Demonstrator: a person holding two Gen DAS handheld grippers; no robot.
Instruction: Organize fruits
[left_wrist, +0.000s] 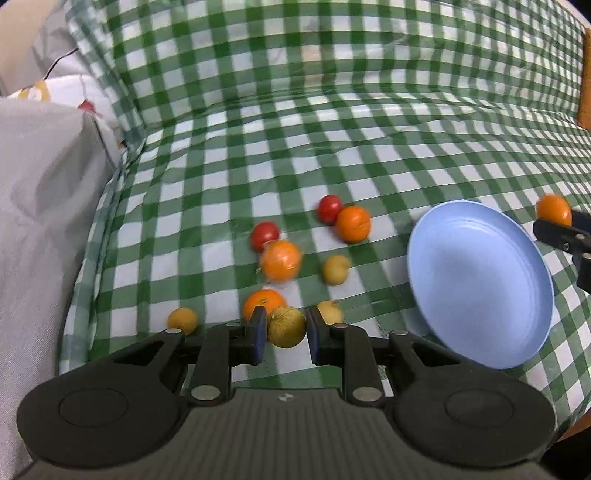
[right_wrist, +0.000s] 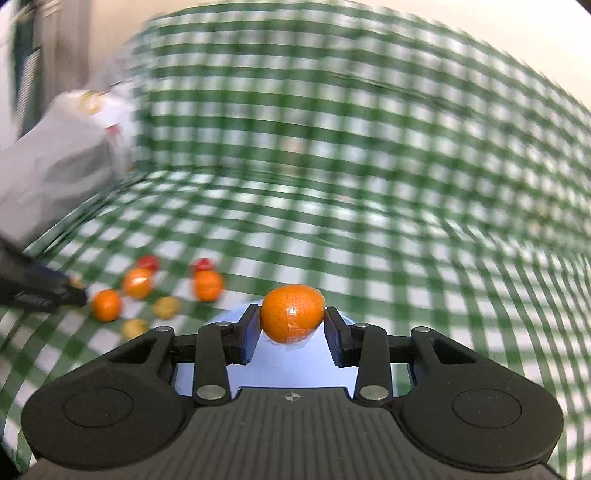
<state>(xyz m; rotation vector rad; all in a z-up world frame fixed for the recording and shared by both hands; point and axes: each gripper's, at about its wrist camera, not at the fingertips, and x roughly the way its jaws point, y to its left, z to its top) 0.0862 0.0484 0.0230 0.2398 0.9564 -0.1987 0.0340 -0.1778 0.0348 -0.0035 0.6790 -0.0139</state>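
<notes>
My left gripper (left_wrist: 286, 328) is shut on a yellow-green fruit (left_wrist: 287, 327), just above the green checked cloth. Several loose fruits lie ahead of it: oranges (left_wrist: 352, 223), (left_wrist: 280, 259), (left_wrist: 263, 302), two red ones (left_wrist: 330, 208), (left_wrist: 264, 235) and small yellow ones (left_wrist: 335, 269), (left_wrist: 182, 319). A blue plate (left_wrist: 480, 284) sits to the right. My right gripper (right_wrist: 291, 325) is shut on an orange (right_wrist: 292, 313) and holds it over the near part of the blue plate (right_wrist: 288, 369). That gripper and orange (left_wrist: 553, 210) show at the far right of the left wrist view.
A grey and white bag (left_wrist: 44, 177) stands at the left edge of the table. The checked cloth (left_wrist: 332, 110) rises up the back. A wooden edge (left_wrist: 584, 74) shows at the far right. The right wrist view is blurred by motion.
</notes>
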